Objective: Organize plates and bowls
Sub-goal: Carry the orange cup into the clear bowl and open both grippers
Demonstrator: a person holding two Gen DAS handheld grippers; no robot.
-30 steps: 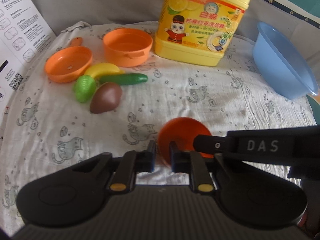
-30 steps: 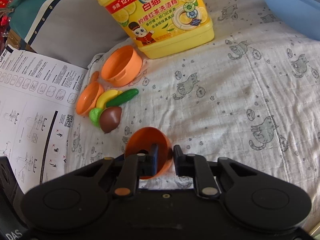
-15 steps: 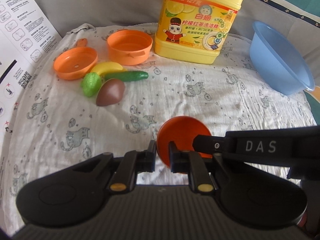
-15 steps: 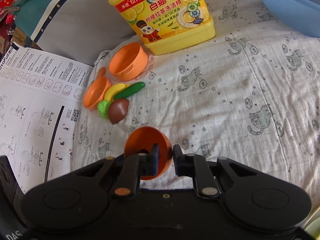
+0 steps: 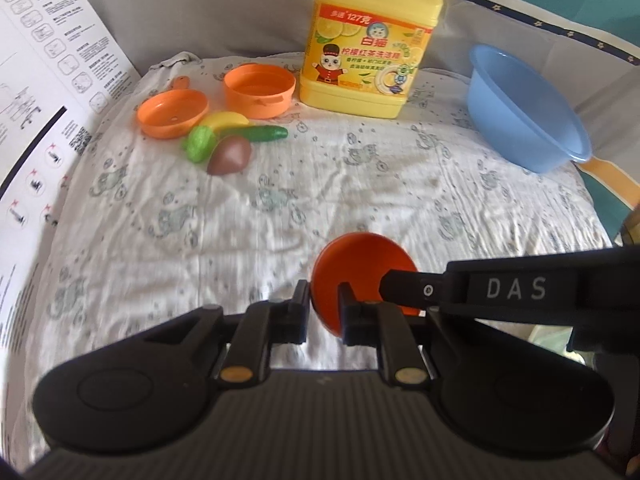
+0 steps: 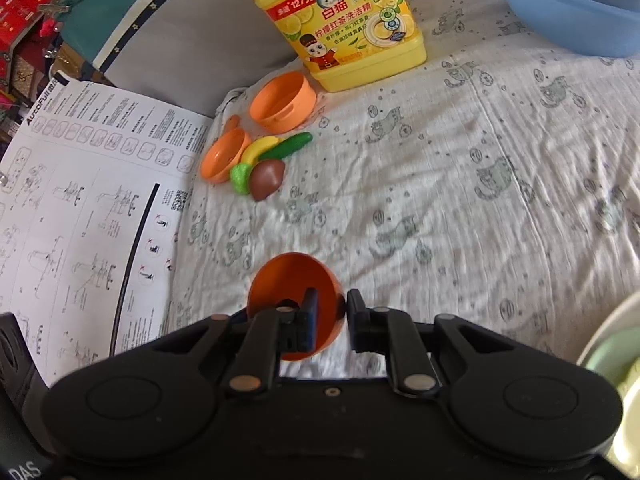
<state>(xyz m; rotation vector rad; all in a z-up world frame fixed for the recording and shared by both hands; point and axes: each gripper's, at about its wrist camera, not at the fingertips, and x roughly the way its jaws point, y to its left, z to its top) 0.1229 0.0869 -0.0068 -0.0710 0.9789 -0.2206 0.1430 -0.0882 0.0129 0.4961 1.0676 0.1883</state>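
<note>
A small orange bowl (image 5: 356, 264) is held between both grippers above the cat-print cloth. My left gripper (image 5: 324, 308) is shut on its left rim. My right gripper (image 6: 332, 320) is shut on the bowl's (image 6: 292, 284) wall, one finger inside it. The right gripper's black finger marked DAS (image 5: 500, 288) crosses the left wrist view from the right. An orange pot (image 5: 259, 90) and an orange pan (image 5: 172, 113) sit at the far left. A blue basin (image 5: 524, 108) leans at the far right.
A yellow detergent jug (image 5: 372, 40) stands at the back. Toy banana, cucumber, green vegetable and brown chestnut (image 5: 230, 156) lie by the pan. A printed instruction sheet (image 6: 80, 216) lies on the left. A pale green dish rim (image 6: 612, 352) shows at the right edge.
Both grippers have drawn back and up together with the orange bowl; the jug, pot and toys now look farther away. The grips are unchanged.
</note>
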